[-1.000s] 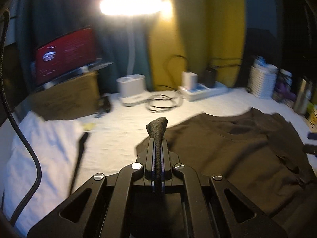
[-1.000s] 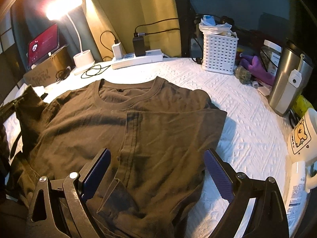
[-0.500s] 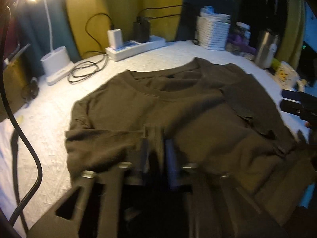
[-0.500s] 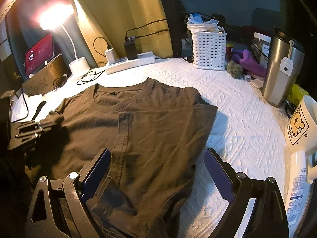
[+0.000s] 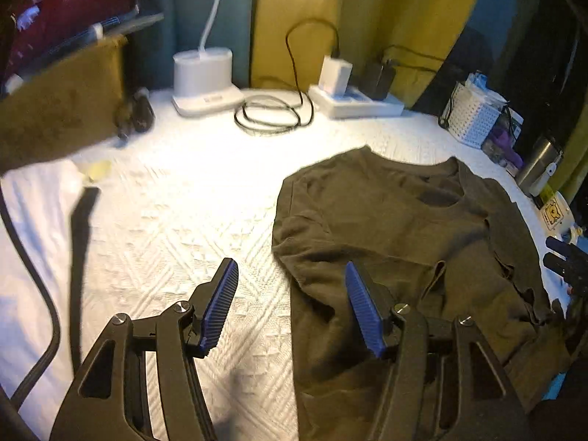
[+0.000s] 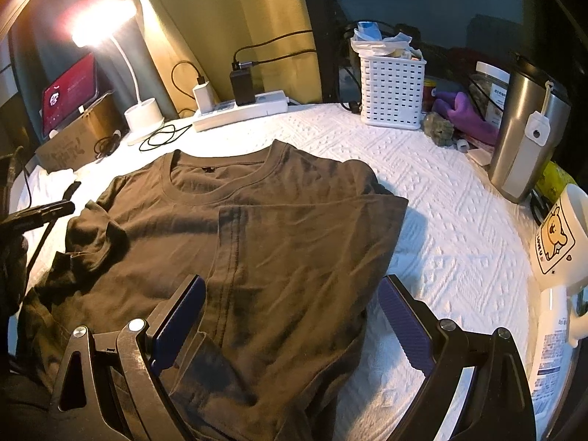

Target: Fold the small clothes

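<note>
A dark brown T-shirt (image 6: 279,228) lies on the white quilted surface, collar toward the back, both sides folded inward over its middle. In the left wrist view the shirt (image 5: 397,242) lies to the right. My left gripper (image 5: 290,305) is open and empty, hovering over the shirt's left edge, its right finger above the cloth. My right gripper (image 6: 290,323) is open and empty, low over the shirt's near part. The left gripper also shows in the right wrist view (image 6: 40,213) at the left edge.
At the back stand a white lamp base (image 5: 202,77), a coiled cable (image 5: 268,114), a power strip (image 6: 239,108), a white basket (image 6: 391,92) and a cardboard box (image 6: 73,139). At the right are a steel tumbler (image 6: 525,128) and a bear mug (image 6: 558,235).
My left gripper let go of the shirt's left sleeve, opened and drew back to the left. The sleeve now lies folded onto the shirt. The right gripper stayed open in place.
</note>
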Demonstrator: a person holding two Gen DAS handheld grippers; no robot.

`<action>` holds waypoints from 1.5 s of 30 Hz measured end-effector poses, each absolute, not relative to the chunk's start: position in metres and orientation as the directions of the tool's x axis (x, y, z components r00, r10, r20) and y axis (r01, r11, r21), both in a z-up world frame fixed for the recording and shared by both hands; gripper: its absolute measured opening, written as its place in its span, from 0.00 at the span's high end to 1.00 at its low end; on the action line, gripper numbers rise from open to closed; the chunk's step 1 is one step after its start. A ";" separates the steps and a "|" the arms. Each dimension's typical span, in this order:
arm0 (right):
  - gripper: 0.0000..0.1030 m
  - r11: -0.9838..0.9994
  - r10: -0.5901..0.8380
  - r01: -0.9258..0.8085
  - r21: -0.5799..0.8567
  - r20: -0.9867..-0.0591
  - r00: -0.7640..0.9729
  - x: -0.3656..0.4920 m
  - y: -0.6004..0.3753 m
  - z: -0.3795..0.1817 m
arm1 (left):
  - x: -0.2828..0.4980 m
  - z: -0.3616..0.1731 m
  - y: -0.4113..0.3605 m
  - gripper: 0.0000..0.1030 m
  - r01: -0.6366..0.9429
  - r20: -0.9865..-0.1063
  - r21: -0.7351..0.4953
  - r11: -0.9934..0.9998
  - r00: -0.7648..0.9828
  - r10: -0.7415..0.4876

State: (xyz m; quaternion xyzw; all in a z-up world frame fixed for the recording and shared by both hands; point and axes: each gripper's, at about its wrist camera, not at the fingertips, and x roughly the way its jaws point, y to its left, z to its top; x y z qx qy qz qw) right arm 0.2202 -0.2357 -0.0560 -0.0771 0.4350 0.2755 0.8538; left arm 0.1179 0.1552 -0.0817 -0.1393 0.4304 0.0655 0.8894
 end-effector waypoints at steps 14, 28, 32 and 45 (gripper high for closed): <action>0.07 0.846 0.374 -0.525 0.092 -0.804 0.463 0.226 -0.227 -0.060 | 0.147 -0.091 0.138 0.92 -0.123 -0.765 0.021 0.992 0.638 0.095; 0.07 0.834 0.381 -0.546 0.081 -0.799 0.465 0.222 -0.215 -0.055 | 0.119 -0.079 0.157 0.53 -0.182 -0.762 0.067 0.981 0.625 0.168; 0.07 0.832 0.386 -0.549 0.080 -0.794 0.470 0.218 -0.216 -0.053 | 0.096 -0.074 0.148 0.53 -0.150 -0.776 -0.006 0.989 0.624 0.090; 0.07 0.829 0.386 -0.556 0.062 -0.782 0.489 0.197 -0.217 -0.044 | 0.055 -0.100 0.132 0.53 -0.149 -0.815 -0.157 0.976 0.577 -0.043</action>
